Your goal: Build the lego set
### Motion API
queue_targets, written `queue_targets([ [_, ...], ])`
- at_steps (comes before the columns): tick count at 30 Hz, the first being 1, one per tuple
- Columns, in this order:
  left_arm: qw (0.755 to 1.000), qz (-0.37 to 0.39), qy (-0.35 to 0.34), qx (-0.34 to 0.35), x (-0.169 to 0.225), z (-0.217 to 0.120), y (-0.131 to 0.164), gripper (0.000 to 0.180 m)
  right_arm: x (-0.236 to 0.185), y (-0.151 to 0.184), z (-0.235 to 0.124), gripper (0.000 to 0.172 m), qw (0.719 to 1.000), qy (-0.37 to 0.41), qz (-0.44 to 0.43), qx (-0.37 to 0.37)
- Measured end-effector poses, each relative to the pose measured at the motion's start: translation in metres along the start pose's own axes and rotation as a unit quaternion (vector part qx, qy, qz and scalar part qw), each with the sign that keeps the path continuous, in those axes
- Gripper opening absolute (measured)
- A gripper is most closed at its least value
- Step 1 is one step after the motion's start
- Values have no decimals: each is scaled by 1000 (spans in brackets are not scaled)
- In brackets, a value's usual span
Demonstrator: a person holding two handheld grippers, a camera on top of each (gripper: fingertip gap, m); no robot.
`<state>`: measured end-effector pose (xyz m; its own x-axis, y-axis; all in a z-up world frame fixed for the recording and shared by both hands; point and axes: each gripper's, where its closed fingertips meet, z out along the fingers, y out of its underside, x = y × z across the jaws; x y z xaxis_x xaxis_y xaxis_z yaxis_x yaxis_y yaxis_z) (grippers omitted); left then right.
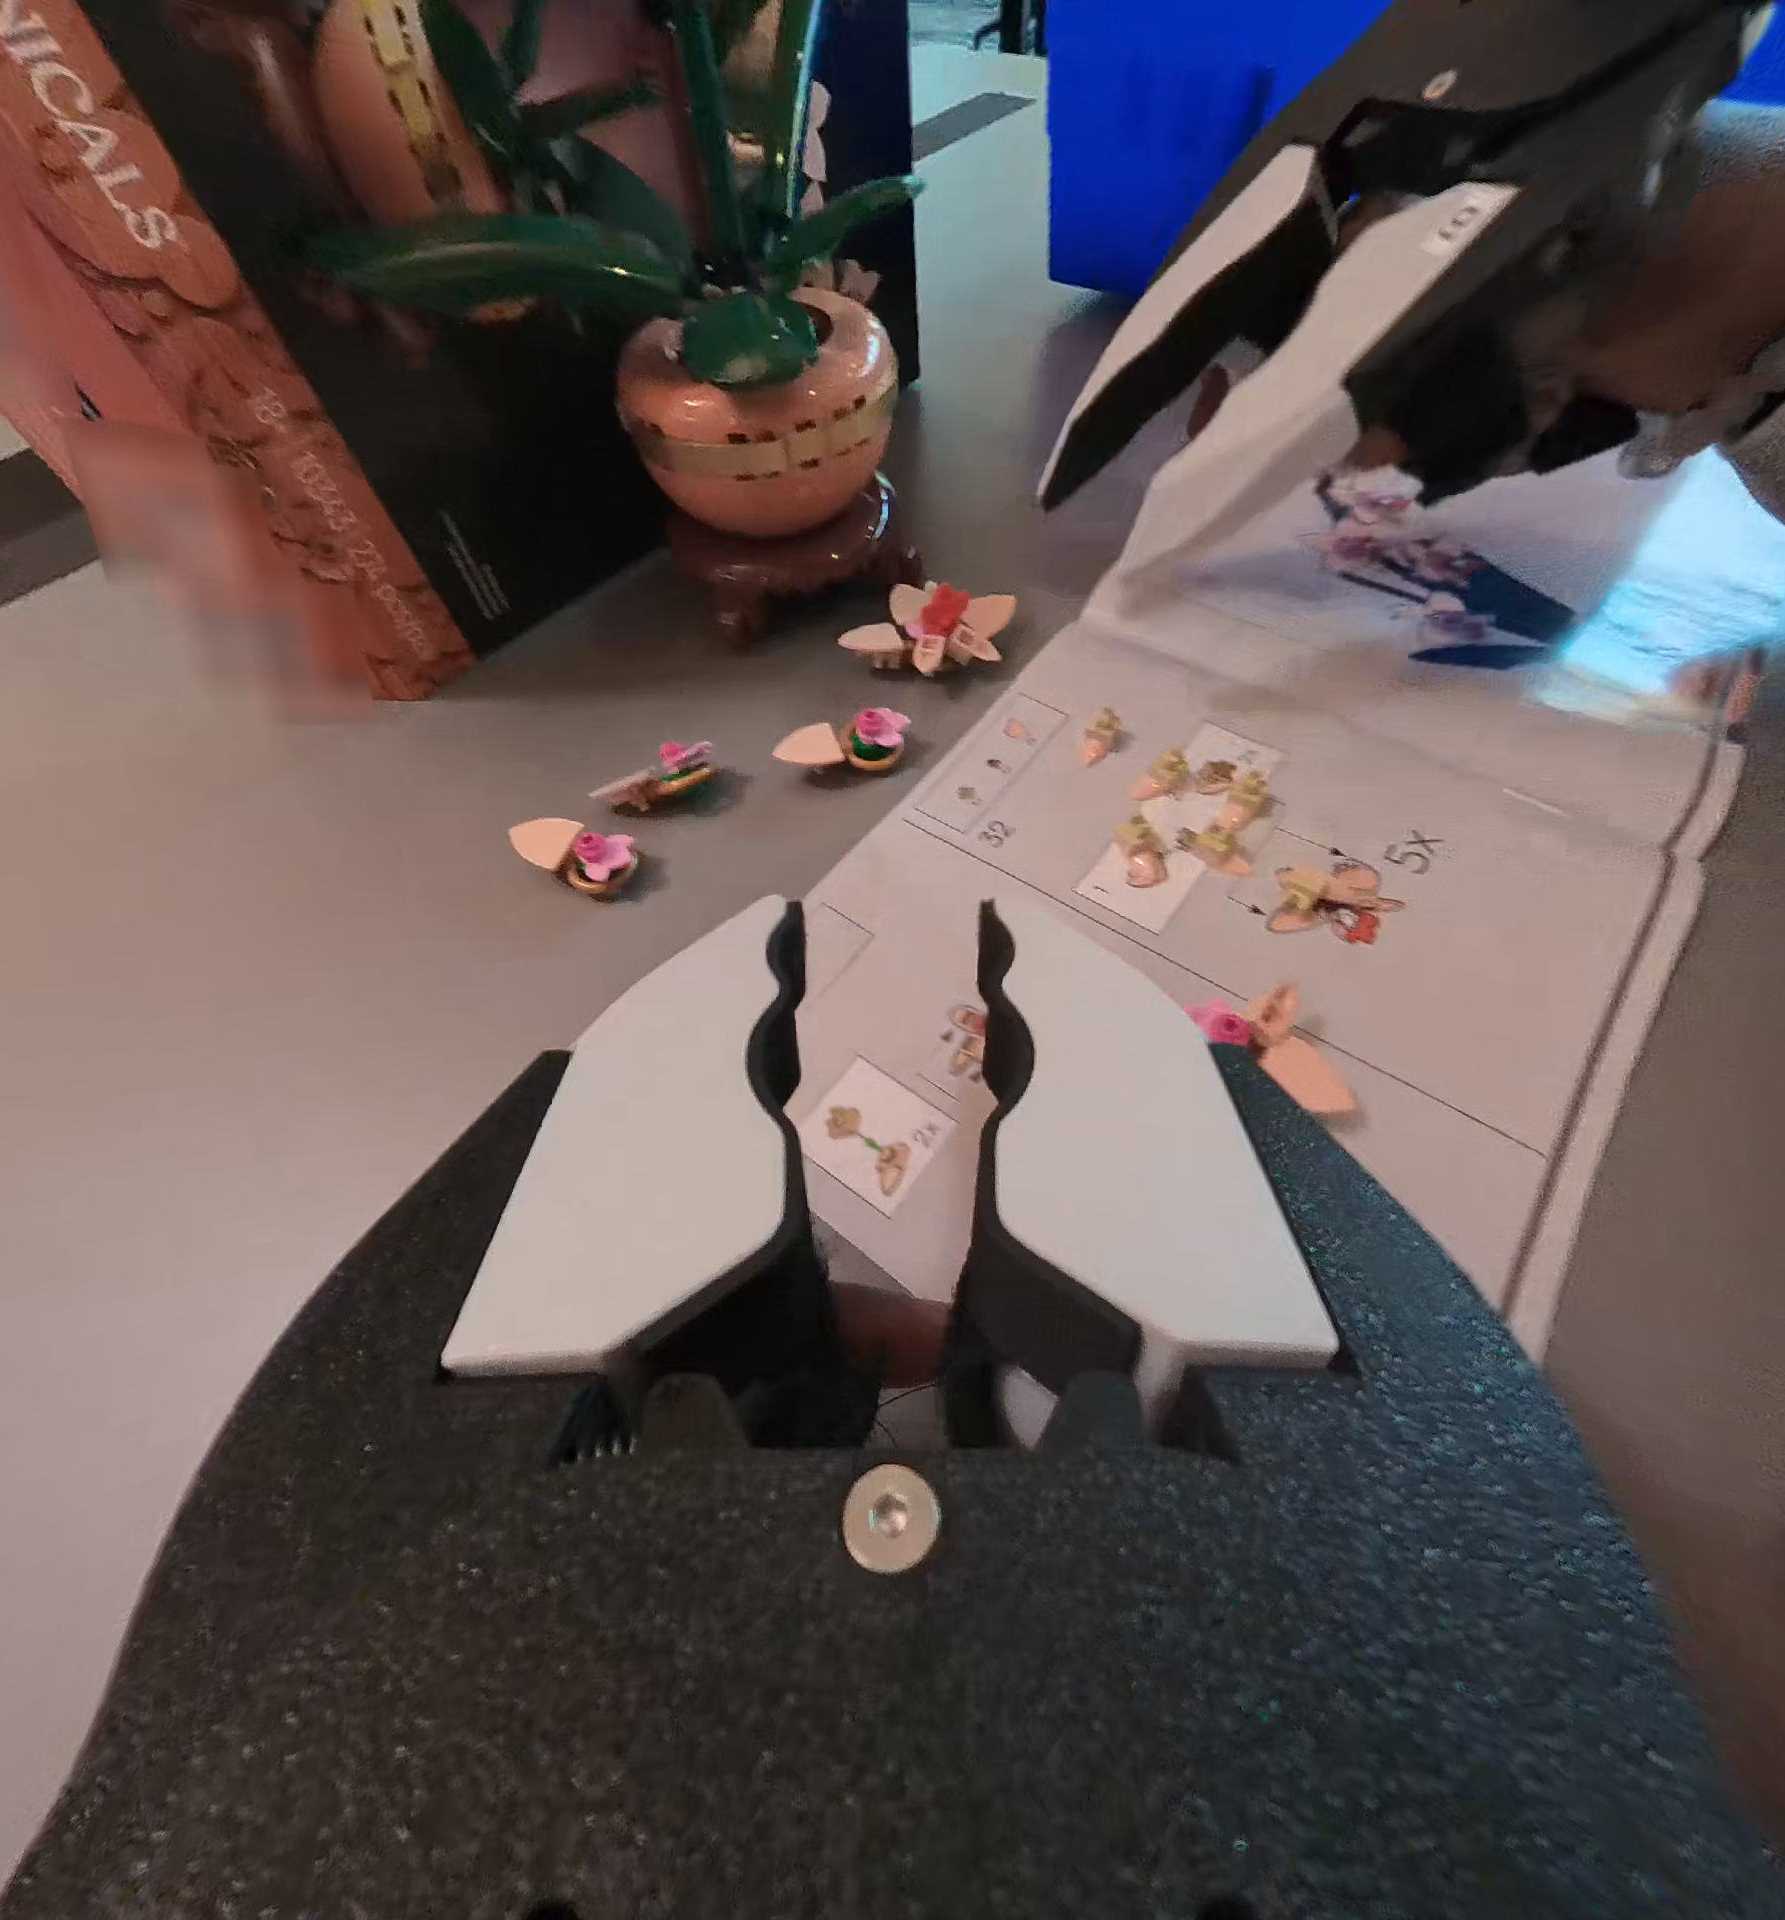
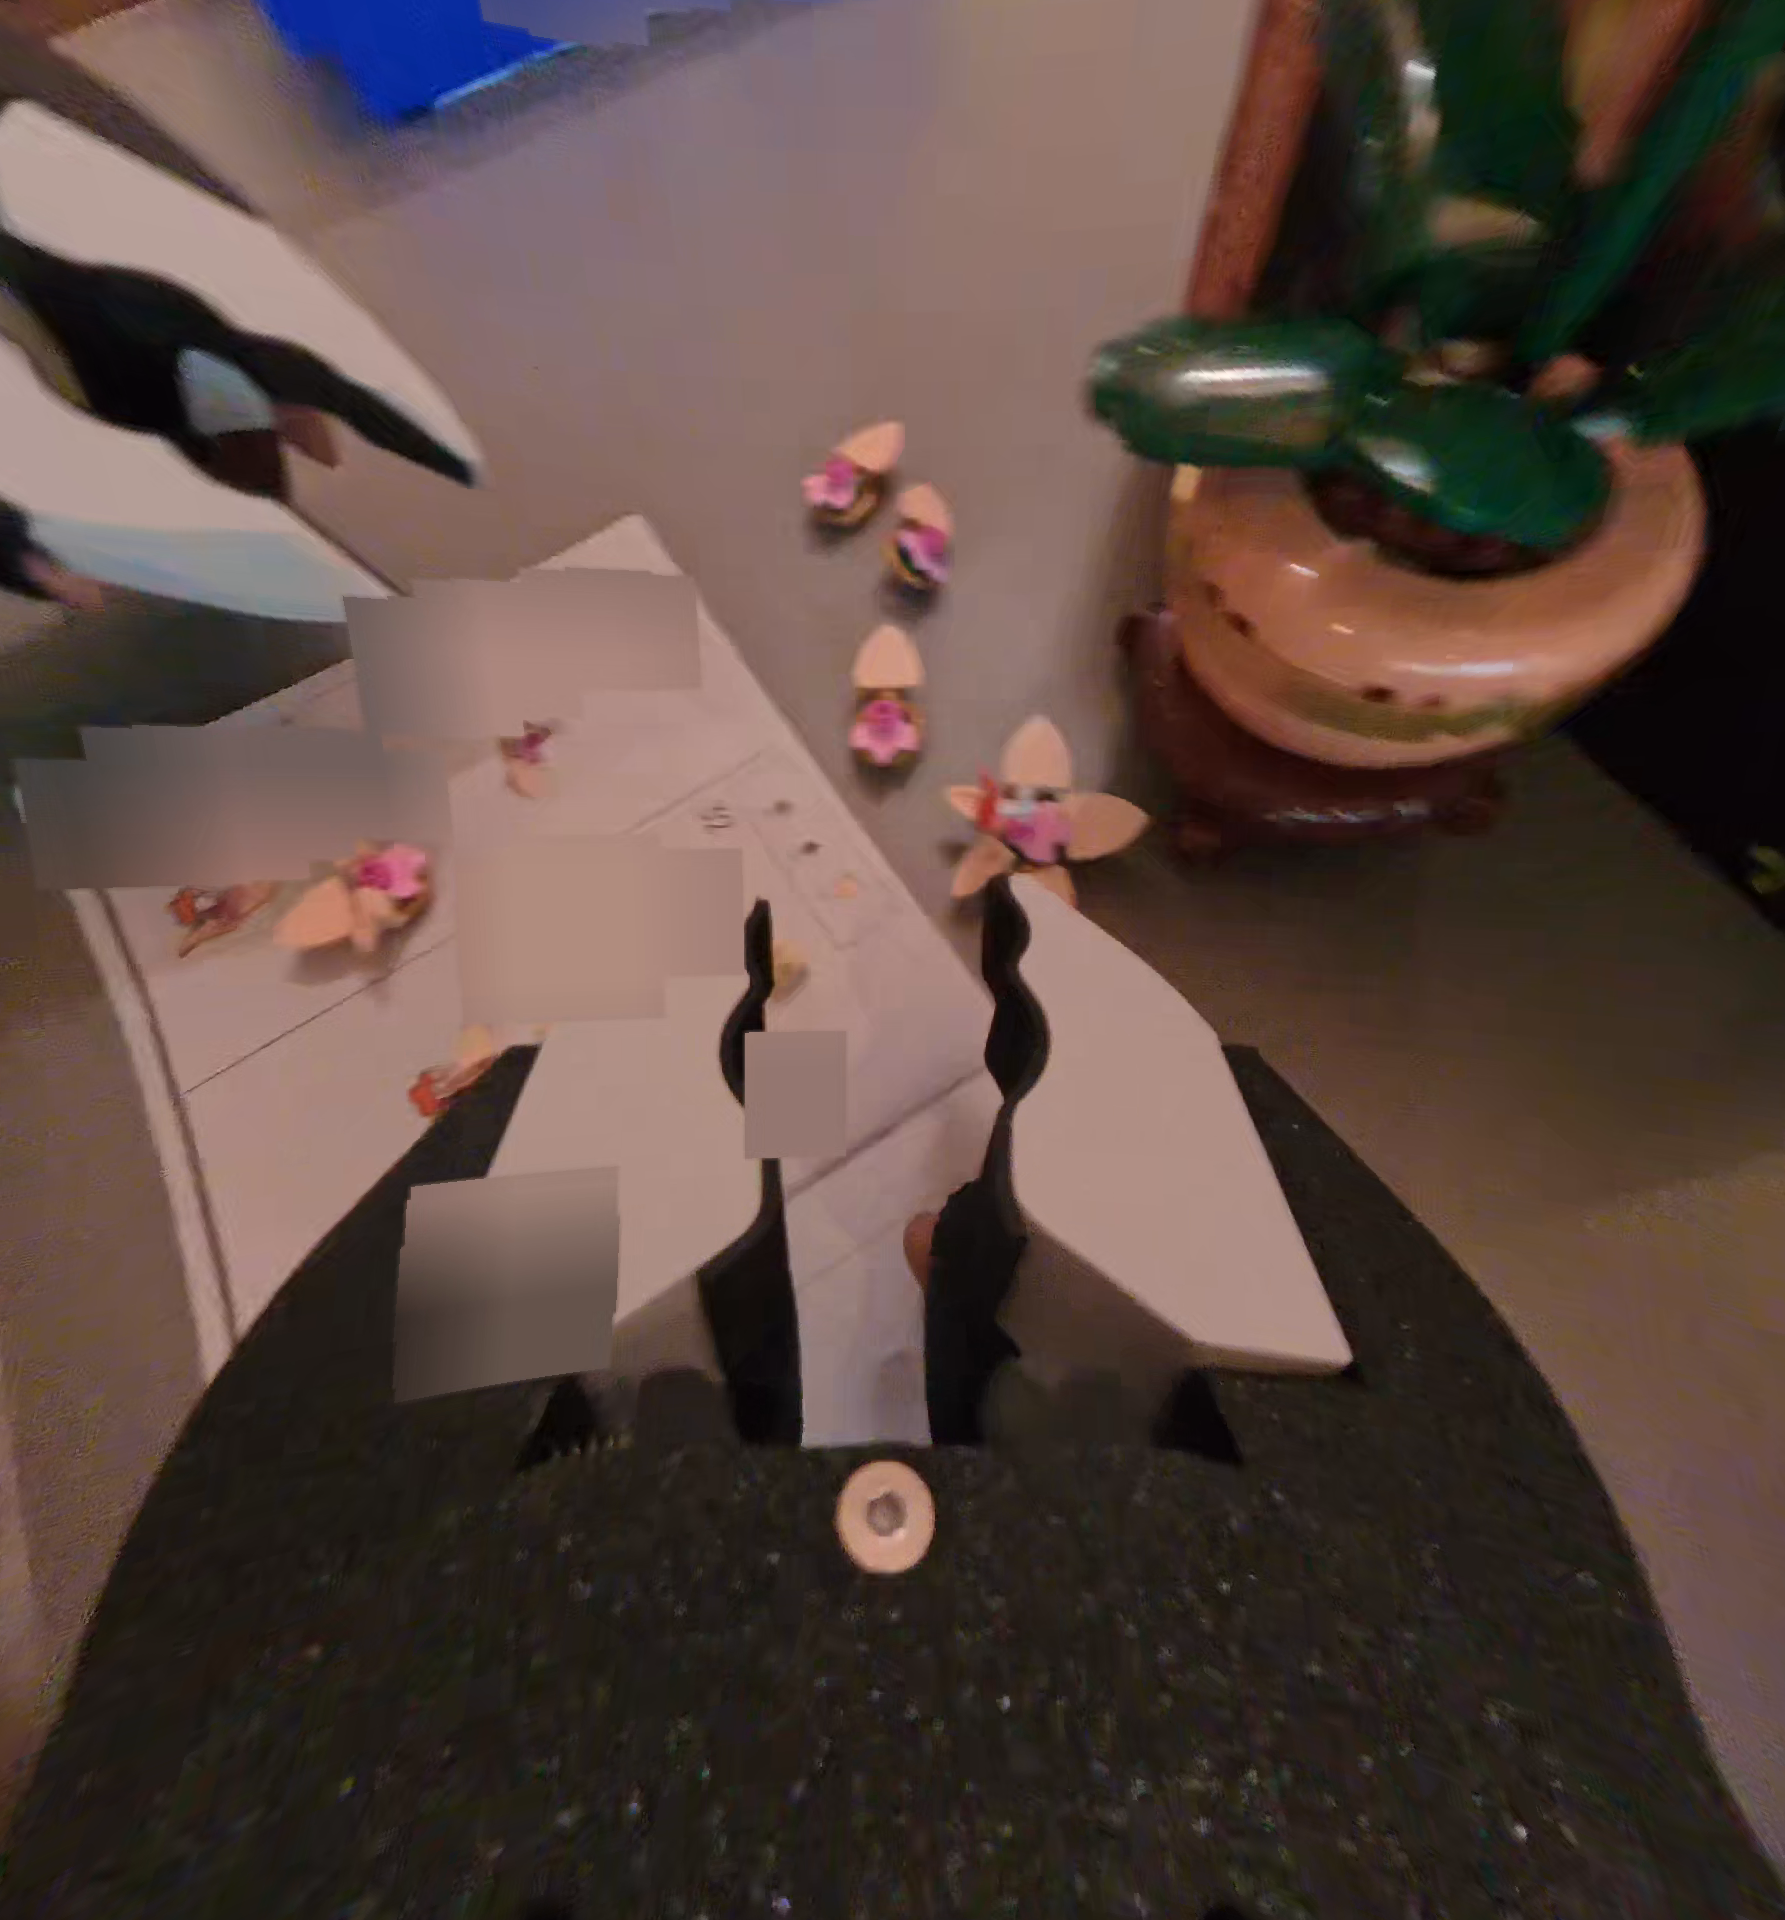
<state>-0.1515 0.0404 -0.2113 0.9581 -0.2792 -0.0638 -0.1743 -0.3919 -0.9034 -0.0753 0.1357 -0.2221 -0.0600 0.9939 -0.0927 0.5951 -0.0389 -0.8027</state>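
Observation:
My left gripper is open and empty, hovering over the near page of an open instruction booklet. A pink and tan brick flower lies on the page just right of it. My right gripper is open and empty above the booklet's edge. A finished tan flower with a red and pink centre lies on the table just beyond its right fingertip. The right gripper also shows in the left wrist view, raised over the booklet's far page. The left gripper shows in the right wrist view.
A brick-built pot with green leaves stands on a brown base beside a tall box. Three small pink flower pieces and the finished flower lie on the grey table. Several small tan petal pieces lie on the booklet.

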Motion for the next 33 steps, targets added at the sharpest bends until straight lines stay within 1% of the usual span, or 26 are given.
queue_targets([
  [1,1000,4,-5,1,-4,3,-1,32,14,3,-1,36,1000,6,27,-4],
  [3,1000,11,-14,3,-11,10,-3,33,25,10,4,35,998,-14,63,-20],
  [5,999,20,-24,4,-17,15,-5,34,30,19,12,34,995,-24,75,-57],
  [8,999,42,-30,17,-21,20,-10,34,28,30,22,32,991,-37,63,-109],
  [12,997,65,-27,42,-20,24,-16,33,32,26,30,26,992,-30,34,-119],
  [15,996,73,-20,49,-17,24,-15,34,38,25,35,13,992,-16,-7,-126],
  [19,995,82,-23,55,-17,21,-16,34,36,22,34,12,991,-17,-69,-117],
  [21,995,83,-27,58,-18,19,-17,34,35,18,31,12,987,-9,-122,-100],
  [25,994,87,-31,60,-17,14,-17,34,40,9,18,11,967,35,-242,-75],
  [27,994,88,-34,58,-15,11,-16,34,42,8,13,11,957,44,-280,-69],
  [33,993,91,-38,62,-5,5,-15,34,50,12,0,11,955,30,-289,-63],
])
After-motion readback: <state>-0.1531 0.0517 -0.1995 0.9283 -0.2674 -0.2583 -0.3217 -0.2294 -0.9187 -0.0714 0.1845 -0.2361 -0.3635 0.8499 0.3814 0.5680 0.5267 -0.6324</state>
